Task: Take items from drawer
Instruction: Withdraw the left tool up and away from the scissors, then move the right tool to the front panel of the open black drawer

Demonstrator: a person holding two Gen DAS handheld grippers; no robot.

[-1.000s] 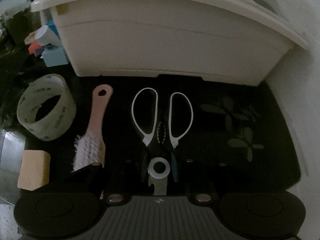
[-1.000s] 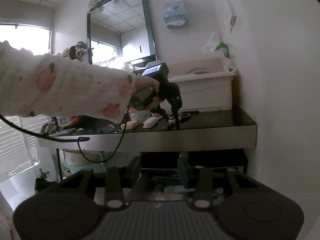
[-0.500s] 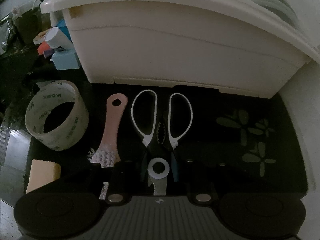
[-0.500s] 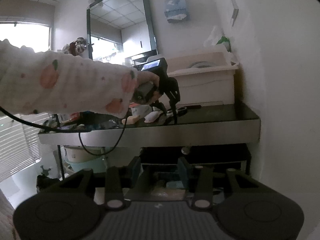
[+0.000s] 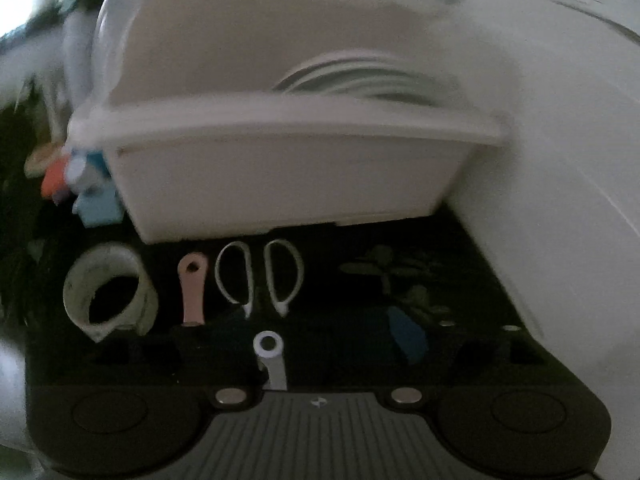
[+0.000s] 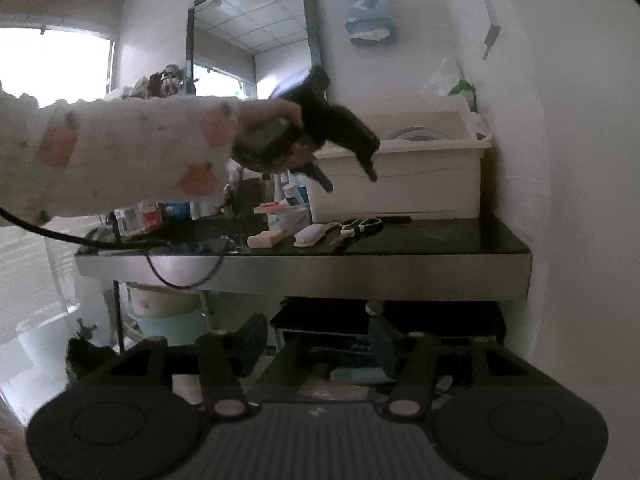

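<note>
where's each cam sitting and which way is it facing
Left wrist: rides the left gripper, above the dark counter, looking down and forward at the scissors, pink brush, tape roll and white bin; only its own fingers show.
Right wrist: rides the right gripper, held low and back, facing the counter front; the person's sleeved arm shows.
Shared: scissors, bin, left gripper.

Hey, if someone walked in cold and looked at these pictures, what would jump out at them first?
Probably the big white tub at the back of the dark counter, with the white-handled scissors lying just in front of it beside a pink brush handle and a roll of tape. From the right wrist view, the patterned sleeve holding the left gripper above that counter stands out, its fingers apart.
</note>
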